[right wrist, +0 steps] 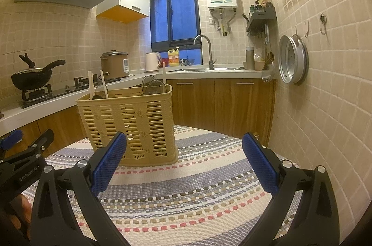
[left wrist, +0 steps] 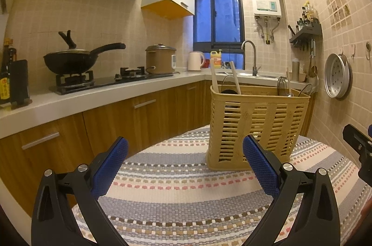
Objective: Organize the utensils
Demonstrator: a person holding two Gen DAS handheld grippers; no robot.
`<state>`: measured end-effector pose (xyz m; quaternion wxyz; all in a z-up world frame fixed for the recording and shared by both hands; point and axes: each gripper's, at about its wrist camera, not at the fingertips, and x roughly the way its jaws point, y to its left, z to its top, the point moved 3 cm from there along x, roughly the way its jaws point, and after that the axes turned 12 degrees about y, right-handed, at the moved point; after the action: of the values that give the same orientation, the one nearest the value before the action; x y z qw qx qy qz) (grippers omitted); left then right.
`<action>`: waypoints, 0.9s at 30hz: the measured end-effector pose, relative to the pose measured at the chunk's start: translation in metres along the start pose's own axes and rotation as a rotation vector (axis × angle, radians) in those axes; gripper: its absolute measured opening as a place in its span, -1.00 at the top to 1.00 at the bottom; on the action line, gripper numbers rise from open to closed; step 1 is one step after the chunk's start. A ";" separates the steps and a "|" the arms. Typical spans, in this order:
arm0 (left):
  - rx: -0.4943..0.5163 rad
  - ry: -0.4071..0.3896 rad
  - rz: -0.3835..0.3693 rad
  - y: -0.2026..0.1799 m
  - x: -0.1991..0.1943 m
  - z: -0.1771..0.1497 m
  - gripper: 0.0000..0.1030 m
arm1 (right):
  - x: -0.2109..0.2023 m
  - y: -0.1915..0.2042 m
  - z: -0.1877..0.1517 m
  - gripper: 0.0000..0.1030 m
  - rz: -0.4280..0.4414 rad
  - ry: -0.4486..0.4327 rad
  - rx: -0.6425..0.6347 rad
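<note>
A tan slatted plastic basket stands upright on the striped woven tablecloth. Wooden utensil handles and wire strainers stick out of its top. It also shows in the right wrist view, with handles and strainers inside. My left gripper is open and empty, low over the cloth, just short of the basket. My right gripper is open and empty, to the right of the basket. No loose utensil shows on the cloth.
A kitchen counter runs along the left and back, with a wok on the stove, a rice cooker, a kettle and a sink faucet. A steamer tray hangs on the right tiled wall.
</note>
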<state>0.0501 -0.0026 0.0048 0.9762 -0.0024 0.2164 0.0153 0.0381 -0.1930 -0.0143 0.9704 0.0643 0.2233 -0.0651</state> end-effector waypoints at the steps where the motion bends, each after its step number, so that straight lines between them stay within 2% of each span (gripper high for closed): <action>1: -0.001 0.003 -0.001 0.000 0.000 0.000 -0.85 | 0.000 0.000 0.000 -0.85 0.000 0.000 0.002; 27: 0.002 0.017 0.003 -0.002 0.003 -0.001 -0.85 | 0.001 0.004 0.001 -0.85 -0.004 0.004 -0.001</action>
<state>0.0523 -0.0049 0.0030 0.9743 -0.0011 0.2245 0.0164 0.0396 -0.1893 -0.0134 0.9699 0.0632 0.2254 -0.0667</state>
